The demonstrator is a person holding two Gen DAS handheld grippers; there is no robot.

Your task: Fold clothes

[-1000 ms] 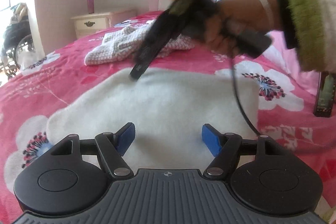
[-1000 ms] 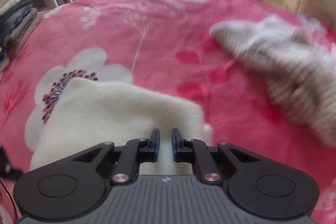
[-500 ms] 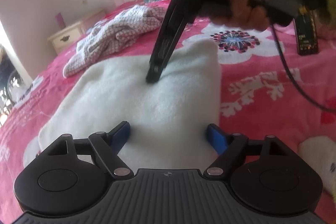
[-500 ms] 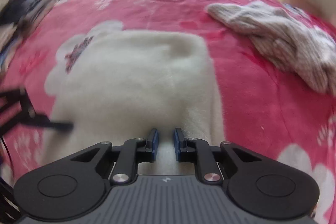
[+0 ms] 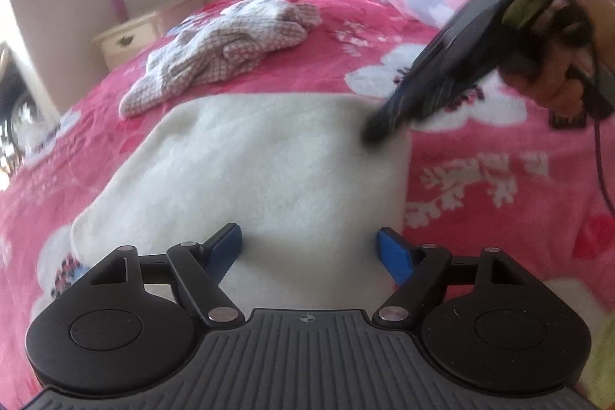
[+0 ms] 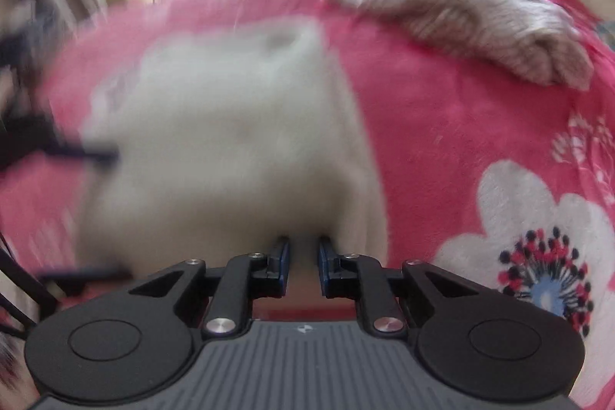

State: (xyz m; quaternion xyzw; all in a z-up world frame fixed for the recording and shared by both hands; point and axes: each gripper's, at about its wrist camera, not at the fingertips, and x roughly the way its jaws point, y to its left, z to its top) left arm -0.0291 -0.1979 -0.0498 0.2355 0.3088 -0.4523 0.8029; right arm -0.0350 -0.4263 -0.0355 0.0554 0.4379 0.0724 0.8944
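While the white fleece (image 5: 276, 160) lies folded flat on the pink flowered bed (image 5: 499, 187), both hands tilt their tongs steeply down at it. The left tongs (image 5: 309, 248) sit wide over its near edge, jaws closing a bit, pads not pressing the cloth. The right tongs (image 6: 303, 258) are nearly closed at the fleece's edge; the blur hides whether they pinch it. A checked garment (image 5: 219, 45) lies crumpled further back.

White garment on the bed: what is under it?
The white garment lies flat on the pink floral blanket, which shows all around its edges. Part of a white flower print disappears beneath its near-left corner. Whether anything else lies beneath it cannot be seen.
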